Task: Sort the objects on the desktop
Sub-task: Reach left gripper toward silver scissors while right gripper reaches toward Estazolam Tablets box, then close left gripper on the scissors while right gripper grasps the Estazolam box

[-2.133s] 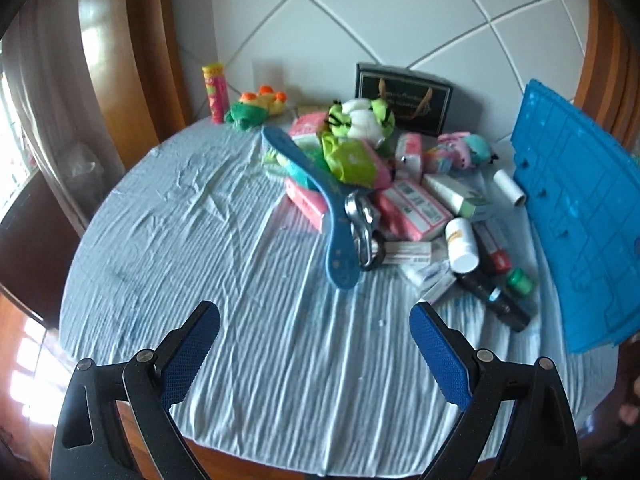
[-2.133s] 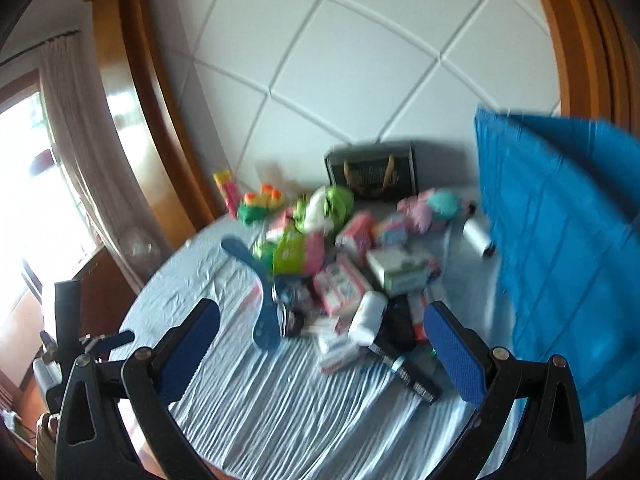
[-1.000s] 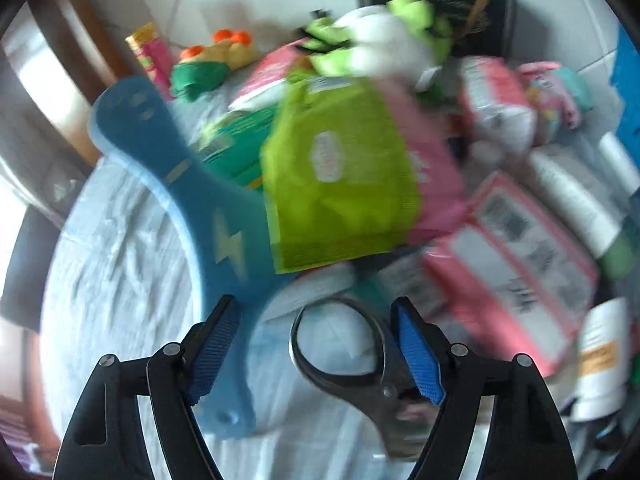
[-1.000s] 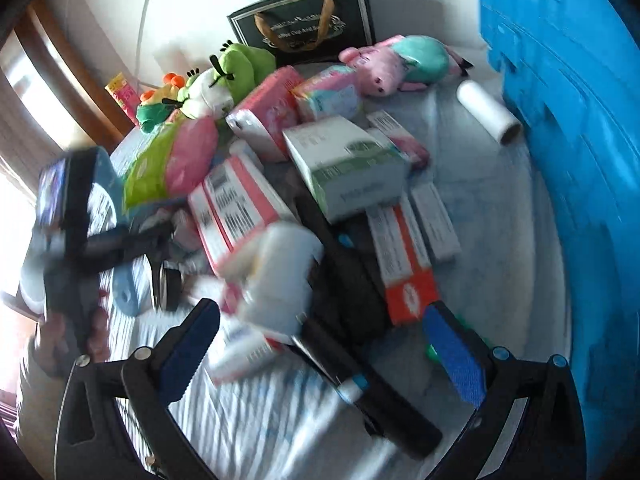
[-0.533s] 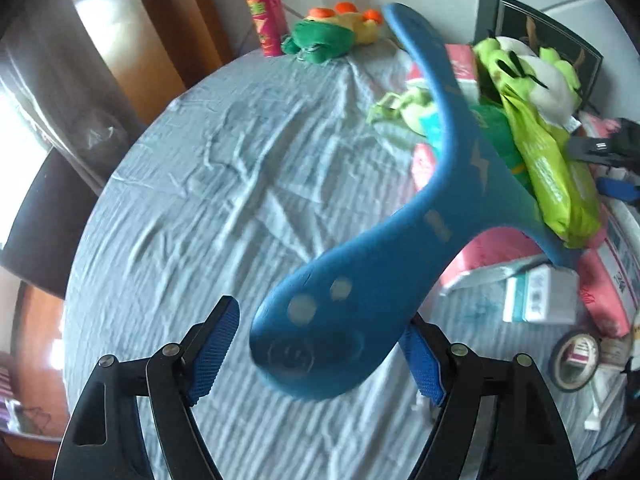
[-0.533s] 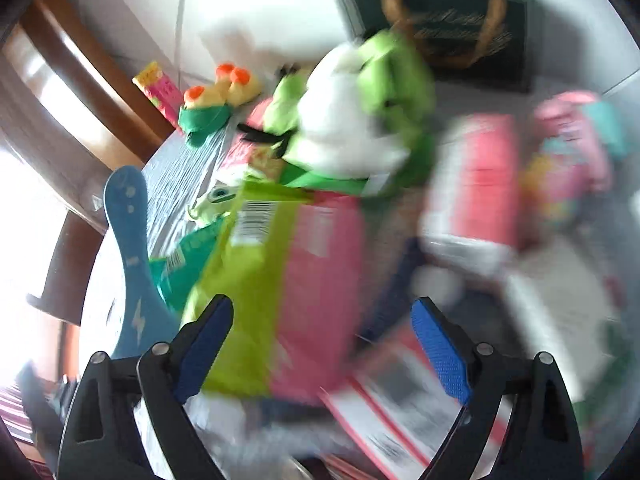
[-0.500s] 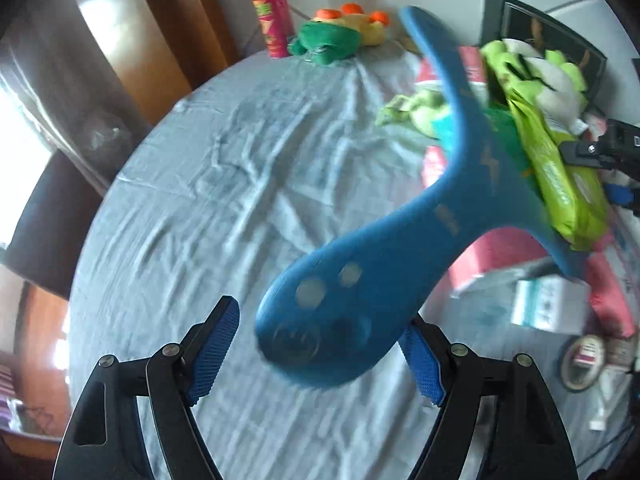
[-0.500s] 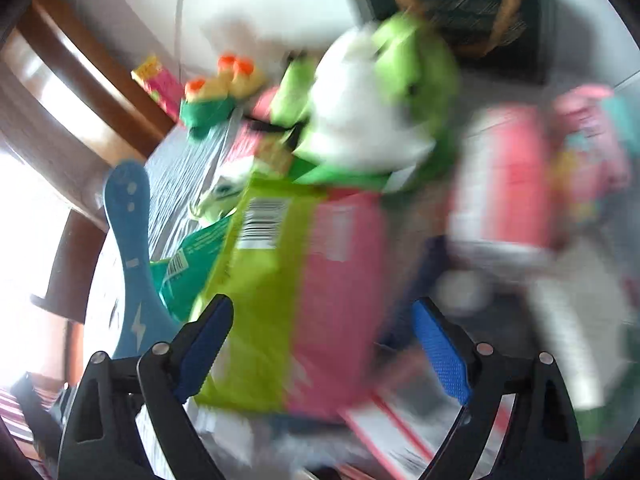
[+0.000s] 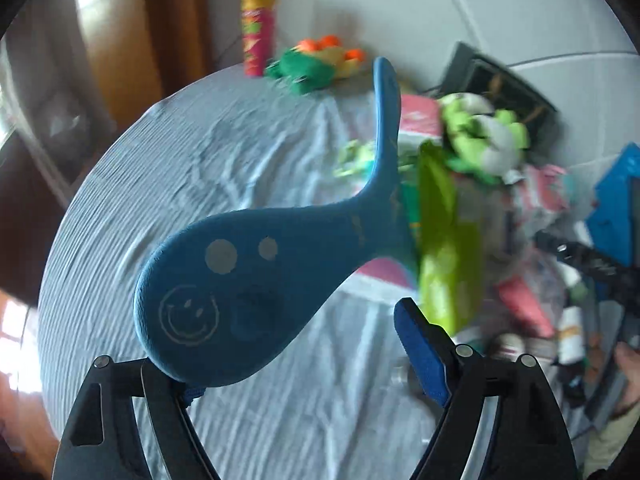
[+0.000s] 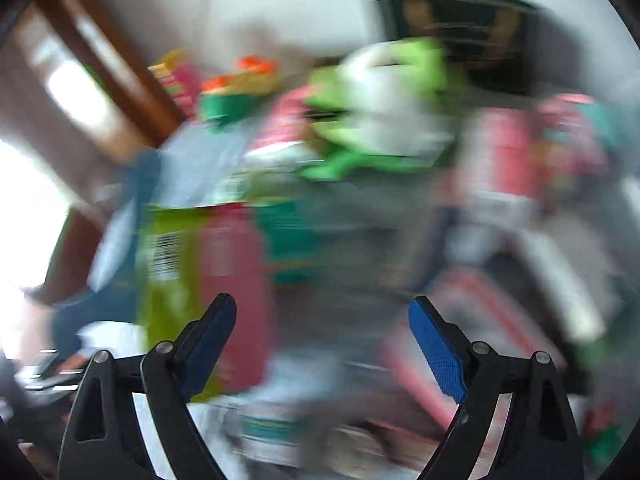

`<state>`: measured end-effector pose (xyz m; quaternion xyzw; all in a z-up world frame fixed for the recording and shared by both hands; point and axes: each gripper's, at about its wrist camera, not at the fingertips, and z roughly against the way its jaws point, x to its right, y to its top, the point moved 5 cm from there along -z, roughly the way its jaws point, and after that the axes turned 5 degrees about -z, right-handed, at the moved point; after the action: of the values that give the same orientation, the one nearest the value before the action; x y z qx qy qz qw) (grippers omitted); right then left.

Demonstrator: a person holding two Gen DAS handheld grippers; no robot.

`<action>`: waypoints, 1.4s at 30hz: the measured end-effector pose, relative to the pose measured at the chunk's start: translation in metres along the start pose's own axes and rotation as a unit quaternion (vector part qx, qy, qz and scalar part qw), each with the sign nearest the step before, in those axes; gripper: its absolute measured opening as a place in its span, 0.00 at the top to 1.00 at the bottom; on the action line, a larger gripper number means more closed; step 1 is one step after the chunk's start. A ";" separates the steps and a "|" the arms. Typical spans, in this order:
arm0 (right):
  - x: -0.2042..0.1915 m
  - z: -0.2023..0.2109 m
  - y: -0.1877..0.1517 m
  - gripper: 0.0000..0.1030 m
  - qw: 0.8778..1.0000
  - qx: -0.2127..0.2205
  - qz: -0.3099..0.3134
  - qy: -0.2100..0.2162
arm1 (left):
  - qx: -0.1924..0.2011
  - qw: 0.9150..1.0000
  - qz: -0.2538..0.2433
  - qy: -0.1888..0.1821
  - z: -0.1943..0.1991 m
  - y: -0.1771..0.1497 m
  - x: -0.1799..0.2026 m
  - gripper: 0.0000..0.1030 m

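Here, left gripper (image 9: pixel 296 364) raised over blue tablecloth (image 9: pixel 168 184), jaws wide, blue boomerang (image 9: pixel 256 272) resting against left finger; firm grip: cannot tell. Smiley face printed on boomerang. Right gripper (image 10: pixel 320 340) jaws wide, empty, over blurred pile beside green-pink packet (image 10: pixel 200 264); barcode visible, text unreadable.

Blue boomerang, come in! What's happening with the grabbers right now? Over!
Left gripper carrying blue boomerang above the tablecloth. Right gripper open, empty, at the blurred pile. Green snack bag beside the boomerang.
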<state>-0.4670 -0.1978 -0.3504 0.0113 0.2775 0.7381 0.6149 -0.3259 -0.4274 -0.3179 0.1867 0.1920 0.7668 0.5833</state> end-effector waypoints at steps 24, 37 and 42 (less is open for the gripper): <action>0.077 0.042 -0.089 0.15 0.999 -0.029 0.013 -0.031 | -0.071 0.995 0.016 0.063 -0.055 -0.060 0.038 0.24; 0.066 0.048 -0.142 0.33 0.999 -0.042 -0.004 -0.031 | -0.110 0.994 -0.002 0.024 -0.108 -0.106 0.091 0.25; 0.039 0.042 -0.151 0.33 0.998 -0.052 0.018 -0.007 | -0.111 0.992 0.002 0.060 -0.095 -0.117 0.039 0.29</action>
<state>-0.3258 -0.1319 -0.3919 -0.0102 0.2344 0.7623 0.6033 -0.2881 -0.3684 -0.4565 0.0750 0.1401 0.7941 0.5866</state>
